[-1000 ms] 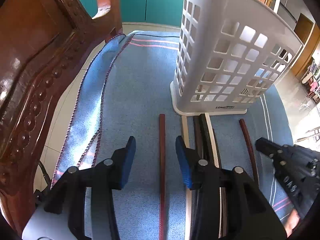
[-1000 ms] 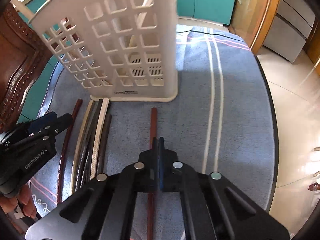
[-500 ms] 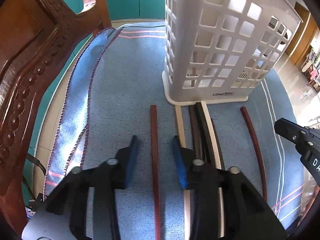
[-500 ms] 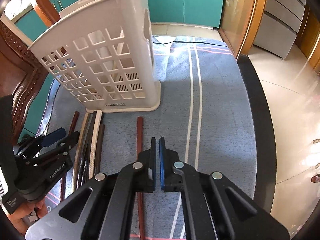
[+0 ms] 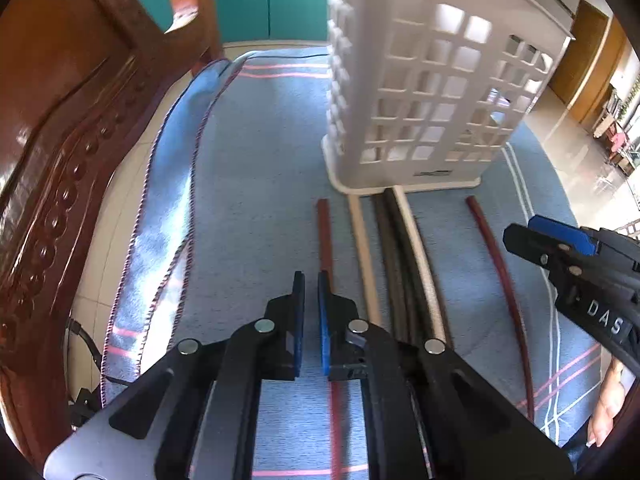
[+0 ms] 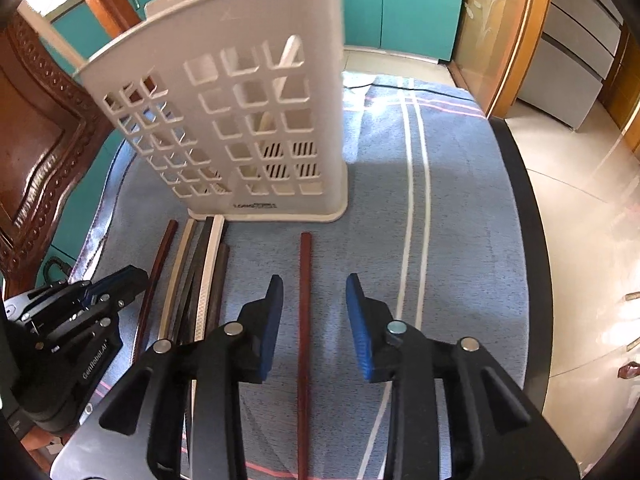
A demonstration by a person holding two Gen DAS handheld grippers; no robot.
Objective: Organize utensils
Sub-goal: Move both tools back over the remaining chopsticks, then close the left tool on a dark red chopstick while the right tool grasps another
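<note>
A white slotted utensil basket [image 5: 424, 92] stands upright on a blue cloth; it also shows in the right wrist view [image 6: 240, 128]. Several chopsticks lie in front of it. A lone red-brown chopstick [image 5: 325, 236] lies just right of my left gripper [image 5: 311, 284], whose jaws are nearly closed and empty above the cloth. A bundle of cream and dark chopsticks [image 5: 400, 264] lies to the right. My right gripper [image 6: 314, 292] is open, its jaws astride another red-brown chopstick [image 6: 305, 280] without touching it.
A carved wooden chair [image 5: 60, 152] stands close on the left. The blue cloth [image 6: 460, 208] covers a dark round table whose edge [image 6: 528, 240] runs on the right. Teal cabinets stand behind. A cream utensil stands inside the basket.
My left gripper has closed almost fully and shifted left of the lone chopstick. My right gripper has opened from shut and now straddles its red-brown chopstick.
</note>
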